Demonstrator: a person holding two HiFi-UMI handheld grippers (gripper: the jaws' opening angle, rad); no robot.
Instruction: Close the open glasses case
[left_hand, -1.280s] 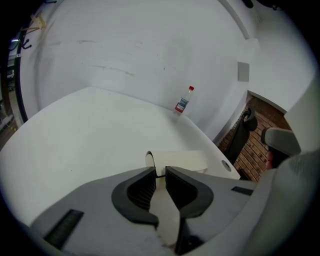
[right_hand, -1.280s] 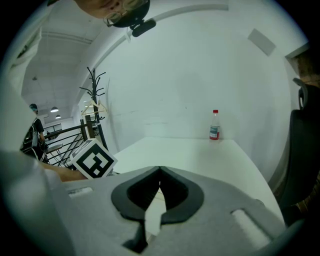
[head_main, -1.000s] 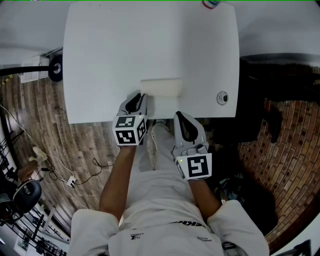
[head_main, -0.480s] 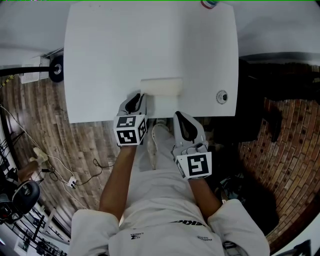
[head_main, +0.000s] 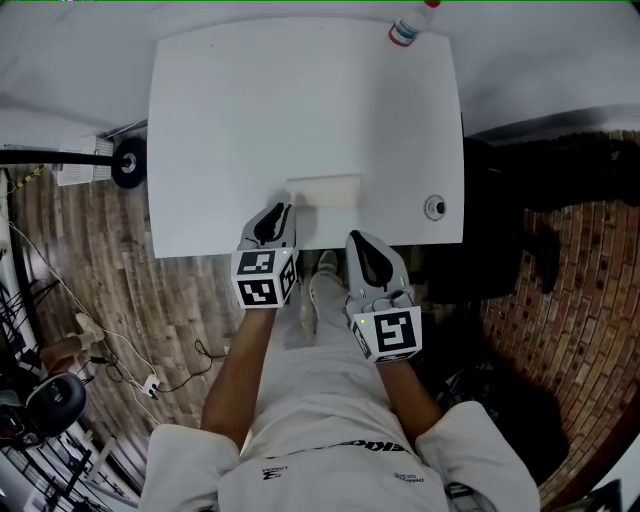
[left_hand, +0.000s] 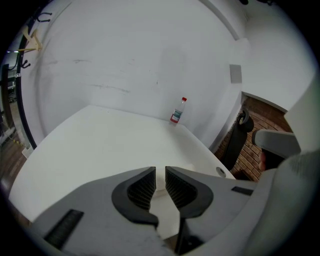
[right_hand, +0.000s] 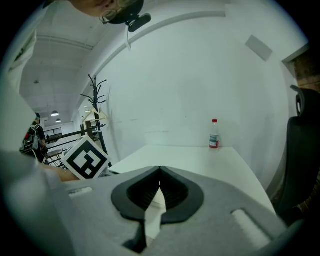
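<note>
- Our left gripper has its jaws a narrow slit apart with nothing in them. The glasses case lies just ahead of those tips and slightly to their right. With so small a gap, we judge the tips would push the case rather than catch the lid.
- Our right gripper has its jaws shut tip to tip and empty. The case sits ahead of them and to their left, not touching. Going in closed, that gripper can only press, and an off-centre press could tip the case.
- The case is pale on a white table, so we cannot clearly tell lid from base. Picking the wrong half would slide the whole case forward.
- The case rests near the table edge closest to both jaws. A pull back toward us could drag it off.
- The bottle stands far beyond the jaws, so we see little risk there.
</note>
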